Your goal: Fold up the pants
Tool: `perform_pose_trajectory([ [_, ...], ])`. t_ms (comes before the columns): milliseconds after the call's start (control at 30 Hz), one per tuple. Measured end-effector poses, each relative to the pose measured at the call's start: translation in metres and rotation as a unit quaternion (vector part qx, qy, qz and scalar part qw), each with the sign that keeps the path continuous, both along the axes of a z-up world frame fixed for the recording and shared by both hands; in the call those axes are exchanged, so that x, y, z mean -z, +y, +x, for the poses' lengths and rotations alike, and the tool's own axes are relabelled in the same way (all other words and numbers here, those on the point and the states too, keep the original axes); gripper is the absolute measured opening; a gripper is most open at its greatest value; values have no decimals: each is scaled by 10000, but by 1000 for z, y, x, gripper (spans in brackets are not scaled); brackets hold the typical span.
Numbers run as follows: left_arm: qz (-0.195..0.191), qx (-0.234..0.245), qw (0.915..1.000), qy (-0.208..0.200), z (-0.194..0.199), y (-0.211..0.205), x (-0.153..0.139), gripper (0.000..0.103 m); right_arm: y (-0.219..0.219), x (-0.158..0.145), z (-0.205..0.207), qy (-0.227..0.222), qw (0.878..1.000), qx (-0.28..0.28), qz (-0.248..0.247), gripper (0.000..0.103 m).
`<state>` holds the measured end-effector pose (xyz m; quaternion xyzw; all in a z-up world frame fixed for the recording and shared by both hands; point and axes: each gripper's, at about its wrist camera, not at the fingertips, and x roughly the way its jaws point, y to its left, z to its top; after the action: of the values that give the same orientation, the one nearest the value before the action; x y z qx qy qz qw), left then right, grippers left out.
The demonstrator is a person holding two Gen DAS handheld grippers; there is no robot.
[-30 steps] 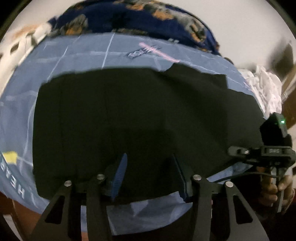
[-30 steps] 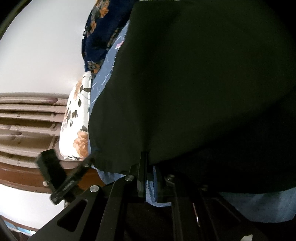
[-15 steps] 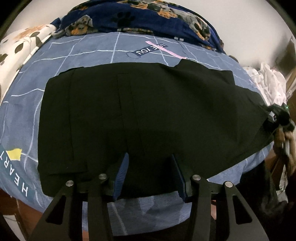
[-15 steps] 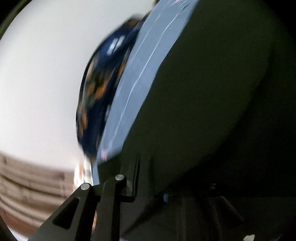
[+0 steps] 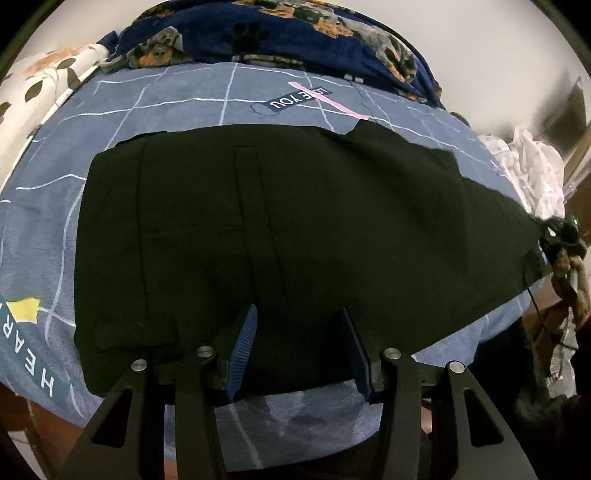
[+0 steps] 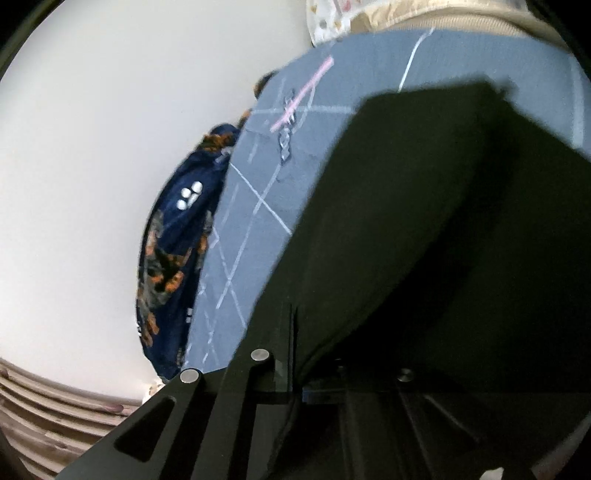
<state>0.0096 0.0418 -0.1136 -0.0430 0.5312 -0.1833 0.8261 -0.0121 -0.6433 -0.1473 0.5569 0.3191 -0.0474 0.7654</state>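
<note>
The black pants [image 5: 295, 229] are laid flat across a blue bedspread [image 5: 177, 103] crossed by thin white grid lines; the cloth is matte and smooth, with straight seams and a narrow rectangular pocket outline faintly seen near the middle. The left gripper [image 5: 299, 347] is held above the near hem with its ribbed blue pads [image 5: 243, 343] set wide apart, nothing between them. At the far right edge of the left view, the right gripper [image 5: 557, 236] is seen small and dark at the end of the pants. In the right view that gripper [image 6: 295, 354] is largely covered by black fabric; the fingers appear pressed together on the pants' edge, though the far finger is hidden. A navy fleece blanket [image 5: 295, 33] with orange dog prints is bunched behind, beside a floral pillow [image 5: 40, 81]. A crumpled white cloth [image 5: 532, 166] lies at the right, partly cut off.
</note>
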Motion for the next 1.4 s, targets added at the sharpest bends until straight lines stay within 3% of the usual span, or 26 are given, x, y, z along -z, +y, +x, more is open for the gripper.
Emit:
perform_pose_trajectory([
  [133,-250,-12,9997,80,1,8,0,49,1,2,-38,76,9999,55,56,3],
  [267,-429,-28,9989,158,3,15,1,49,-2,29,-70,312,9987,192,354,3],
  [367,-397,67,9991,147,4,15,1,49,-11,49,-86,259,9962,384,744,2],
  [500,-335,158,9993,110,5,15,1,49,-15,49,-89,164,9954,443,831,2],
  [633,-287,186,9994,87,5,14,0,49,-26,60,-104,1,9894,717,1264,4],
  [867,-265,241,9993,110,5,13,0,49,-30,53,-116,-109,9909,588,1209,18],
  [933,-273,241,9993,113,5,13,0,49,-29,54,-121,-45,9918,584,1140,17],
  [1000,-278,235,9993,114,6,13,0,49,-28,57,-122,85,9915,676,1108,5],
  [1067,-265,247,9993,102,5,12,0,49,-30,58,-124,134,9921,720,1016,3],
  [1167,-245,264,9993,84,5,12,0,49,-32,57,-126,93,9919,734,1033,5],
  [1400,-136,285,9995,2,2,9,0,49,-48,47,-152,69,9860,1335,1000,15],
])
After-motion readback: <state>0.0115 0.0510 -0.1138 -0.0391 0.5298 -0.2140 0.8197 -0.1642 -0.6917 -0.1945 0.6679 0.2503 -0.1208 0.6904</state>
